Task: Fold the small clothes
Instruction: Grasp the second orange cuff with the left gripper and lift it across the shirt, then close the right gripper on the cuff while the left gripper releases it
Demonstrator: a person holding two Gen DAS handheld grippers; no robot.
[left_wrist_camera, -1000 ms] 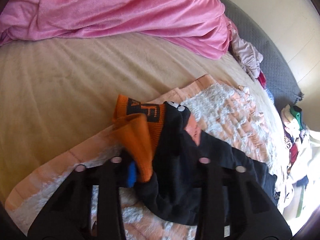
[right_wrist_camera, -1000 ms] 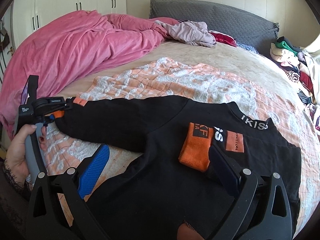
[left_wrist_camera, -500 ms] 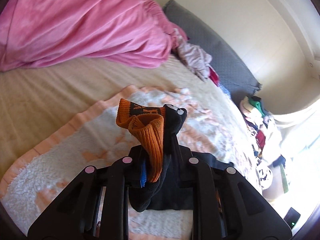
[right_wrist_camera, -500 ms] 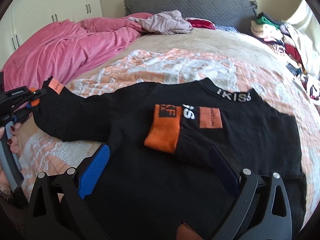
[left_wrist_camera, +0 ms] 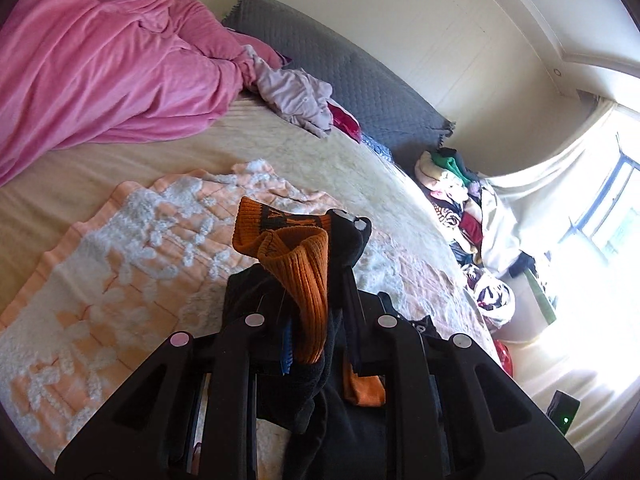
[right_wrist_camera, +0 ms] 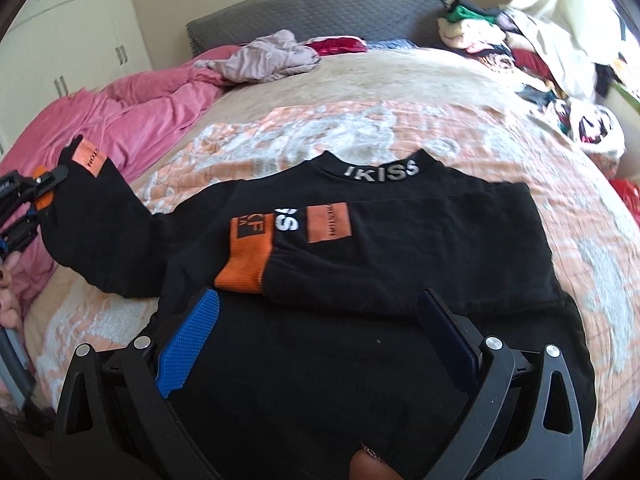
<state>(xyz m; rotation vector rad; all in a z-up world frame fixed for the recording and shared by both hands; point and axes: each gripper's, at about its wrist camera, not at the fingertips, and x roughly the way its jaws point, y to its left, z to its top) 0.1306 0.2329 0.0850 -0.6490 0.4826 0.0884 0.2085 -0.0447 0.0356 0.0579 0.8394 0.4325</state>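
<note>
Two grippers are at work over the bed [right_wrist_camera: 400, 76], where a black sweatshirt [right_wrist_camera: 360, 360] lies spread on a peach and white blanket [right_wrist_camera: 360, 128]. The left gripper [left_wrist_camera: 316, 344] has its jaws pinched nearly together on the orange cuff [left_wrist_camera: 304, 280] of one sleeve, having just been closing on it; the ribbed cuff bunches up between the jaws and the black sleeve hangs lifted off the blanket at the garment's side. In the right wrist view that same gripper [right_wrist_camera: 28, 200] shows at the left edge, a hand [right_wrist_camera: 8, 292] below it, the sleeve stretched from it to the shirt's body. The other sleeve already lies folded across the chest, its orange cuff [right_wrist_camera: 248, 256] resting flat near the middle. The right gripper [right_wrist_camera: 316, 320] hovers just above the lower part of the sweatshirt, jaws spread wide, blue pads [right_wrist_camera: 188, 344] bare, gripping nothing. A rumpled pink duvet [left_wrist_camera: 100, 60] lies heaped along the far side, with a grey headboard [left_wrist_camera: 360, 80] behind.
</note>
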